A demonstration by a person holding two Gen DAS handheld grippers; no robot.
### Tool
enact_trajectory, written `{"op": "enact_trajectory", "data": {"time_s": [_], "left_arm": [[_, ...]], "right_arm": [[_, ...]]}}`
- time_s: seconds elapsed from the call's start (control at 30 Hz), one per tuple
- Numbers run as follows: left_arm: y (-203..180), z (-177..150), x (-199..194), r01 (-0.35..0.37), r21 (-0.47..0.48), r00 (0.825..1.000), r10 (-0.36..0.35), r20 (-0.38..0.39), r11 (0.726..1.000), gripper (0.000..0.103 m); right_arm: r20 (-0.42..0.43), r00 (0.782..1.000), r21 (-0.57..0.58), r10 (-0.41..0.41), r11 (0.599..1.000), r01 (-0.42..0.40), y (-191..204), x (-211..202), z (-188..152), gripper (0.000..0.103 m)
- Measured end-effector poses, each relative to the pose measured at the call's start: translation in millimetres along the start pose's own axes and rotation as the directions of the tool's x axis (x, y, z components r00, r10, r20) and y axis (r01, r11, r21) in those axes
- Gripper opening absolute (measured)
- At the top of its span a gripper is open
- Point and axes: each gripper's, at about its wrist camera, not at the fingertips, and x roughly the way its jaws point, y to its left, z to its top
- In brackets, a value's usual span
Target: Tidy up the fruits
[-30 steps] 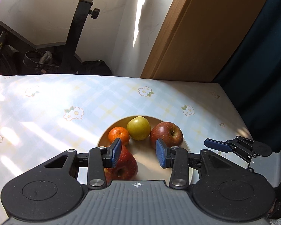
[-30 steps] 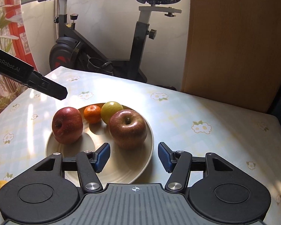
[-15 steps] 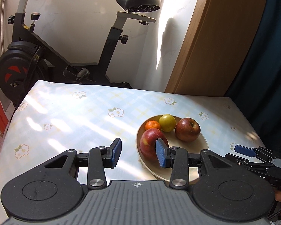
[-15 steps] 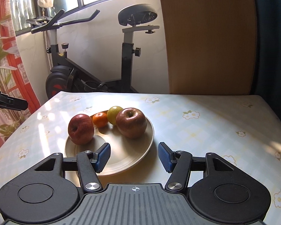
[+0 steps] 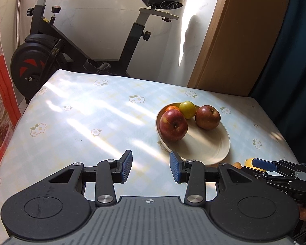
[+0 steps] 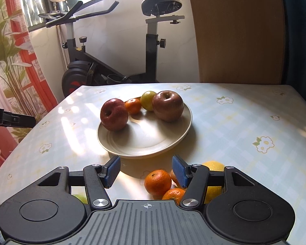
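Four fruits are seen on a cream plate (image 6: 174,140) in the middle of the right wrist view: a red apple (image 6: 114,114) at the plate's left rim, a darker apple (image 6: 167,105) toward its right, and a small mandarin (image 6: 133,106) and a yellow-green fruit (image 6: 148,100) tucked between them at the far edge. In the left wrist view the same plate (image 5: 210,149) is placed right of centre, with the red apple (image 5: 173,125) nearest the camera.

More fruit is left loose on the surface (image 6: 244,122) in the lower part of the right wrist view: an orange mandarin (image 6: 157,182) lies low in the gap between the jaws of the right gripper (image 6: 145,170), a second mandarin (image 6: 173,196) is partly hidden by the gripper body, and a lemon (image 6: 213,165) is half covered behind the right finger. The jaws of the right gripper are held apart and nothing is pressed by the pads; the plate lies just beyond the fingertips.

The left gripper (image 5: 150,166) is likewise parted and empty, with bare floral cloth between its pads; the plate is found just beyond its right finger, up and to the right. An exercise bike (image 6: 112,61) is seen behind the surface, at upper left and centre.
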Motion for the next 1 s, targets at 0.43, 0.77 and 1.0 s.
{"op": "enact_trajectory", "data": {"time_s": [0.43, 0.77, 1.0], "left_arm": [[-16, -37, 8, 0.056, -0.01, 0.995, -0.057, -0.087, 0.998, 0.042], [-20, -50, 4, 0.057, -0.013, 0.994, -0.058, -0.096, 0.998, 0.042], [-22, -59, 0, 0.057, -0.03, 0.993, -0.059, -0.103, 0.998, 0.042]], "right_arm": [[-0.064, 0.998, -0.072, 0.014, 0.997, -0.019, 24, -6, -22, 0.054], [-0.051, 0.998, -0.079, 0.045, 0.996, -0.049, 27, -12, -34, 0.053], [-0.046, 0.997, -0.078, 0.069, 0.994, -0.073, 28, -19, -39, 0.054]]}}
